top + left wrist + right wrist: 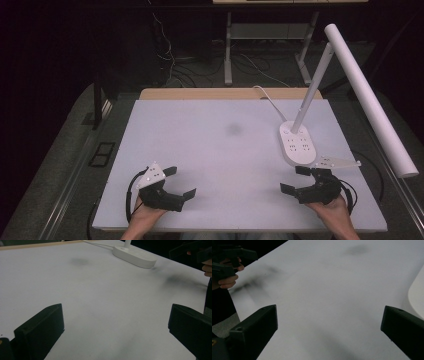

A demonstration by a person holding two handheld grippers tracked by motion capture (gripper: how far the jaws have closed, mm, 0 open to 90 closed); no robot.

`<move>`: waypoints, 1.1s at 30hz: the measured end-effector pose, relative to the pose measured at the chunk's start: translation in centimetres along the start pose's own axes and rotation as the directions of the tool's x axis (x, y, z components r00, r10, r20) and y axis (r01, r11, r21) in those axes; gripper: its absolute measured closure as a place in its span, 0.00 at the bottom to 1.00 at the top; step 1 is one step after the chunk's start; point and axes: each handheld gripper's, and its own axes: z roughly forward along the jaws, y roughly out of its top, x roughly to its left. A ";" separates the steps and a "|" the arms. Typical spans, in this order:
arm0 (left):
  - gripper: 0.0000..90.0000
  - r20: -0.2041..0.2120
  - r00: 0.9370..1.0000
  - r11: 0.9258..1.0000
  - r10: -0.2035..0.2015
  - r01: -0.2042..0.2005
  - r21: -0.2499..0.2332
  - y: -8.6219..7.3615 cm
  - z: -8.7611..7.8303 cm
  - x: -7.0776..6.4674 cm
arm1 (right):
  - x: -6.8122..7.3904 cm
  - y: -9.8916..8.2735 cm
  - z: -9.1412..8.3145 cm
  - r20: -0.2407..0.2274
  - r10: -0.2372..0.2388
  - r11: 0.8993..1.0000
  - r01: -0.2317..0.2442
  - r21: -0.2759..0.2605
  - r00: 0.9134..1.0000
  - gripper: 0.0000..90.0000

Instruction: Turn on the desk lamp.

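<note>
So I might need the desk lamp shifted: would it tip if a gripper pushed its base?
Probably it slides. The lamp base is broad, flat and low on the smooth white table. The long lamp head overhangs to one side, so a high push might tip it. Its cord may drag.

The table (200,150) showed a pale, plain white top with one soft grey smudge (234,130) near its centre and a light wooden edge (210,93) along the twelve o'clock side. At three o'clock the desk lamp (298,142) was white all over, base, stem and long bar, its base dotted with small grey marks. Down at seven and five o'clock, the left gripper (181,182) and right gripper (295,180) were matte black, each topped by a light grey plate speckled with dark holes.
</note>
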 end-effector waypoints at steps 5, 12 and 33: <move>0.00 -0.001 1.000 1.000 0.002 -0.002 0.004 0.0 0.0 0.0 | 0.0 0.0 -0.2 0.000 0.011 1.000 -0.011 -0.001 1.000 0.00; 0.00 -0.004 1.000 1.000 -0.003 0.003 0.003 -0.1 0.0 0.0 | 0.1 0.2 -0.1 -0.005 0.016 1.000 -0.016 0.013 1.000 0.00; 0.00 -0.013 1.000 1.000 -0.009 0.009 0.000 -0.1 -0.3 0.1 | -0.9 2.2 -1.2 0.004 0.019 0.999 -0.019 0.035 1.000 0.00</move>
